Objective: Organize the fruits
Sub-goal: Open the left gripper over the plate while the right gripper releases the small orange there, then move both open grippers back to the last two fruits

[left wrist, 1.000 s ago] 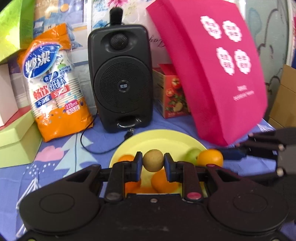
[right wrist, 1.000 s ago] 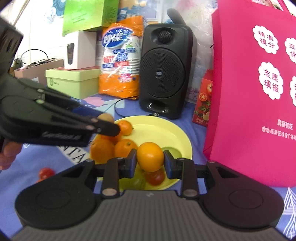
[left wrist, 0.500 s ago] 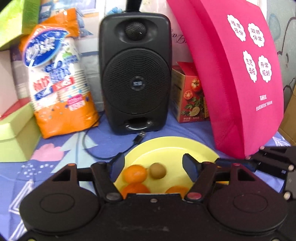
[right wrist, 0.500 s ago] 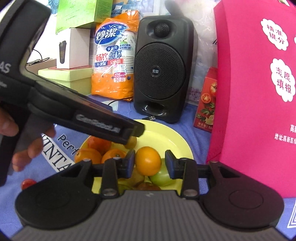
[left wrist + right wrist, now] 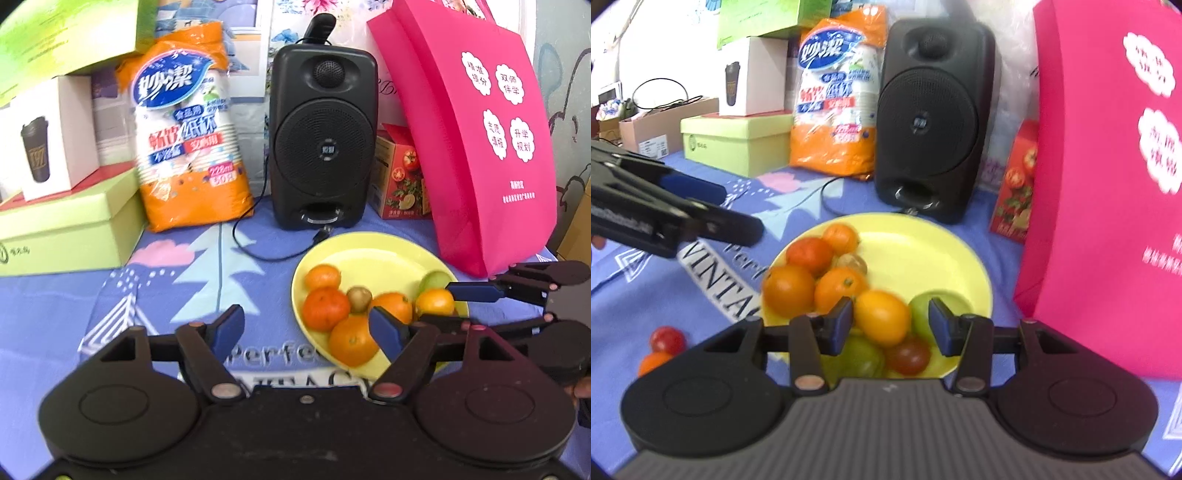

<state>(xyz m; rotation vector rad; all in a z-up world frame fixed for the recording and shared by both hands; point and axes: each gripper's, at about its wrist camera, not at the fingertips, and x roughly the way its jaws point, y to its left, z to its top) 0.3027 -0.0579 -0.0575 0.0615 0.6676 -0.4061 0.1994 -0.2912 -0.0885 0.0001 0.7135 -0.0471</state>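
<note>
A yellow plate [image 5: 373, 254] [image 5: 923, 251] on the blue cloth holds several oranges, a brown kiwi [image 5: 359, 298] [image 5: 853, 264], green fruit [image 5: 923, 314] and a dark red tomato [image 5: 908, 356]. My left gripper [image 5: 310, 330] is open and empty, over the cloth at the plate's left edge. My right gripper [image 5: 891, 325] is open, its fingers either side of a yellow-orange fruit [image 5: 882, 321] [image 5: 435, 302] lying on the plate. The right gripper also shows in the left wrist view [image 5: 491, 291]. A red tomato [image 5: 668, 340] and a small orange [image 5: 653, 362] lie on the cloth left of the plate.
A black speaker [image 5: 322, 136] with a cable stands behind the plate. A pink bag [image 5: 480, 140] leans at the right, a red carton [image 5: 400, 177] beside it. An orange pack of paper cups [image 5: 188, 133] and green and white boxes [image 5: 62, 221] stand at the left.
My left gripper let the kiwi go onto the plate, opened and drew back to the left. My right gripper lowered the yellow-orange fruit onto the plate and opened.
</note>
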